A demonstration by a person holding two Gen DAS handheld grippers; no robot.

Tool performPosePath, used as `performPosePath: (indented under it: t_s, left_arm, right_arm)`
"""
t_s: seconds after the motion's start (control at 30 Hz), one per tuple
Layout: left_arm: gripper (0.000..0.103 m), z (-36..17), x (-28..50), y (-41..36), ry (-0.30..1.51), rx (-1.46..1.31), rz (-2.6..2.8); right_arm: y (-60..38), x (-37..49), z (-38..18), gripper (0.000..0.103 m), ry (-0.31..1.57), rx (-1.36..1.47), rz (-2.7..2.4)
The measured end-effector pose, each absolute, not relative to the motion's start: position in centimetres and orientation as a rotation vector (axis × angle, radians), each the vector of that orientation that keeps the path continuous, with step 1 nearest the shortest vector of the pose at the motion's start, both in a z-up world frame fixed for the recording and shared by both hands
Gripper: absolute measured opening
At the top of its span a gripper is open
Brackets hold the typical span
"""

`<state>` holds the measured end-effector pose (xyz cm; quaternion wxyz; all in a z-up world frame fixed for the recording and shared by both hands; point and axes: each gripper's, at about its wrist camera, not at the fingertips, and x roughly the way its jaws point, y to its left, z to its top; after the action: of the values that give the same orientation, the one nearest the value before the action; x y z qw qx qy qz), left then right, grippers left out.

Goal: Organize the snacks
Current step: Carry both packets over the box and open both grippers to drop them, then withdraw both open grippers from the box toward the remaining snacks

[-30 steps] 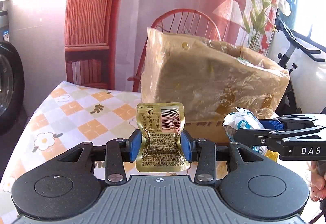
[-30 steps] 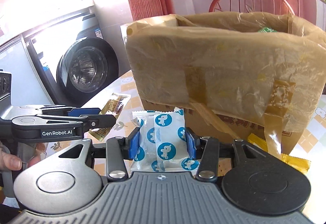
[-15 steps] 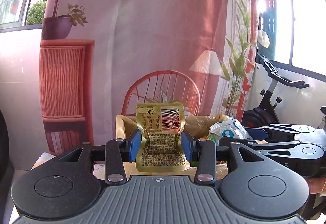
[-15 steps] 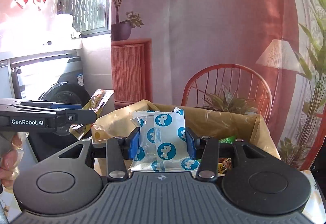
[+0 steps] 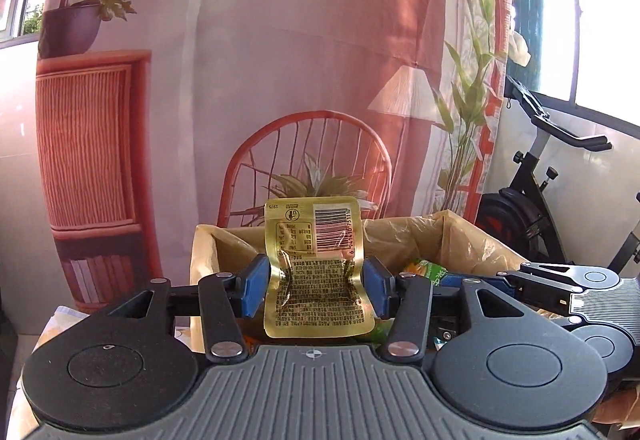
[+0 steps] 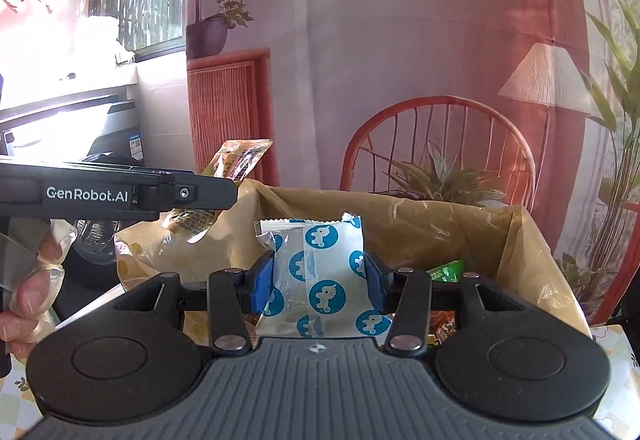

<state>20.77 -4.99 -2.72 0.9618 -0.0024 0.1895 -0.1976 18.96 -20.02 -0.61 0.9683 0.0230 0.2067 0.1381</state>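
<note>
Both views are brightly lit by daylight. The window [image 5: 592, 8] at upper right and the window [image 6: 60, 0] at upper left are blown out by glare. Straight lines are bowed by fisheye distortion towards the edges; little blur is seen.

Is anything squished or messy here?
A little. The gold snack packet is crumpled in at its waist between the left hand-held gripper fingers, whose jaws have just been opening. The box has a wrinkly plastic liner. Nothing spilled.
</note>
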Motion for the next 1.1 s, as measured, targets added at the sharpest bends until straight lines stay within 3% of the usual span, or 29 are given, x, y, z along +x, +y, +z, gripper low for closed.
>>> performPosePath:
  t_s: [0.1, 0.13, 0.7, 1.1]
  left_arm:
    - [0.058, -3.1, 20.9, -4.5, 0.394, -0.011, -0.386]
    - [0.058, -3.1, 20.8, -4.3, 0.396, -0.014, -0.381]
    - [0.059, -2.0, 15.1, -0.8, 0.391, -0.036, -0.320]
    - [0.059, -6.8, 12.2, 0.4, 0.514, -0.074, -0.303]
  right_arm:
    - [-20.3, 18.8, -0.5, 0.065, 0.421, 0.050, 0.272]
    - [-20.4, 18.7, -0.4, 0.066, 0.418, 0.053, 0.270]
    - [-23.0, 12.6, 1.8, 0.066, 0.421, 0.085, 0.214]
    - [-25.7, 7.8, -3.2, 0.066, 0.586, 0.144, 0.128]
